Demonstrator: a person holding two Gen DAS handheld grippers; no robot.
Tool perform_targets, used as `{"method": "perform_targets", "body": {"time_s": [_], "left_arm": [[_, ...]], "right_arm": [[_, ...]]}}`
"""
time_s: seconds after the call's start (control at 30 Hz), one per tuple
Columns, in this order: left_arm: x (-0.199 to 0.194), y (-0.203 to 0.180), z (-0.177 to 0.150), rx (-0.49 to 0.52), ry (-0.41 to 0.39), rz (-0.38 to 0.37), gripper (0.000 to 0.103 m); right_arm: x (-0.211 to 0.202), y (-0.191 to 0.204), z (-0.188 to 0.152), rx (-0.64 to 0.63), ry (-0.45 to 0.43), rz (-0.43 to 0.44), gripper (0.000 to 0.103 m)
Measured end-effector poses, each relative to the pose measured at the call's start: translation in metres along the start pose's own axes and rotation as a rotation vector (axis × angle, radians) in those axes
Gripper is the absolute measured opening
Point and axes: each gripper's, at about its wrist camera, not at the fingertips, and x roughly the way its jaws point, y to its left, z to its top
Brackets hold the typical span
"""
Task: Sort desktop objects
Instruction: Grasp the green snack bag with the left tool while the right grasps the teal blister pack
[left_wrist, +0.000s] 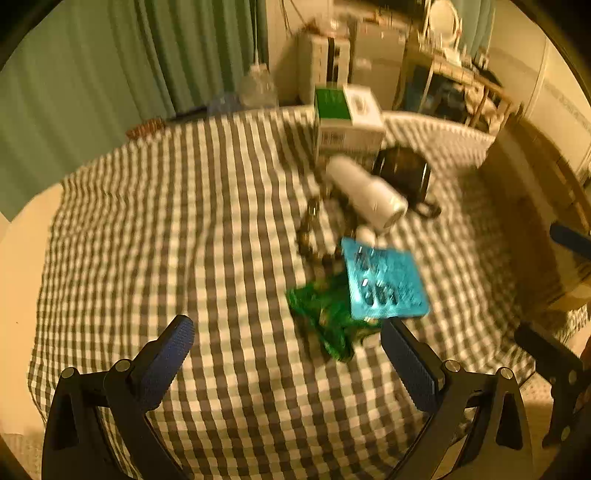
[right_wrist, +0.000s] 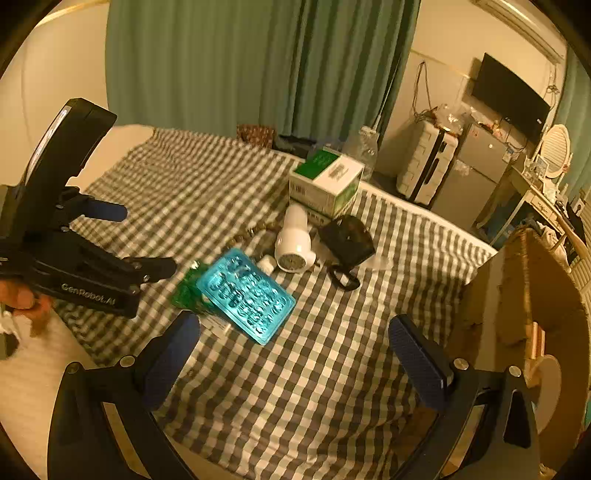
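Blue blister tray (right_wrist: 246, 295) is the landmark here; it lies flat on the checked cloth (right_wrist: 314, 369) w/ one edge overlapping the green wrapper (right_wrist: 186, 291). Surface looks like a bed or mattress, can't tell which. Right hand-held gripper (right_wrist: 293, 350) is wide open, holding nothing, and the tray sits just ahead of it and slightly toward its left finger, so a short fwd reach. Tray's long axis runs diagonally in the right wrist view: near corner points down toward the gripper, far end up-left toward the white hair dryer (right_wrist: 293, 242). Jaws would prob. need to cross the short side. Left hand-held gripper (left_wrist: 286, 347) also spread wide and empty; in its view the tray (left_wrist: 384, 280) is ahead and off toward its right finger, w/ the wrapper (left_wrist: 328, 317) between. Left wrist view is blurred, so detail there is poor. Judging by both views, neither is clearly nearer; the right one is more squarely lined up. Behind the tray: dryer on its side, barrel mouth facing the tray, rear end pointing toward the green-and-white box (right_wrist: 325, 182). Right of the dryer, a black pouch (right_wrist: 347, 240) w/ a loop strap. Beside the tray's far end, a small white cap-like piece (right_wrist: 266, 263) and a string of beads (right_wrist: 251, 232). Cardboard box (right_wrist: 528, 288) stands well to the tray's right, poss. the sorting bin.
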Motion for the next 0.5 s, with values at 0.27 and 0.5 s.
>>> {"method": "perform_targets", "body": {"time_s": [0.27,0.5], "left_arm": [[0.044,-0.014,-0.005,0.071,0.178,-0.039,0.103],[0.072,-0.009,0.007,0.034,0.194,-0.071,0.103]], "right_arm": [[0.058,0.016,-0.010,-0.145,0.136,0.015,0.102],[0.094,0.029,-0.011,-0.252,0.163,0.030,0.102]]}}
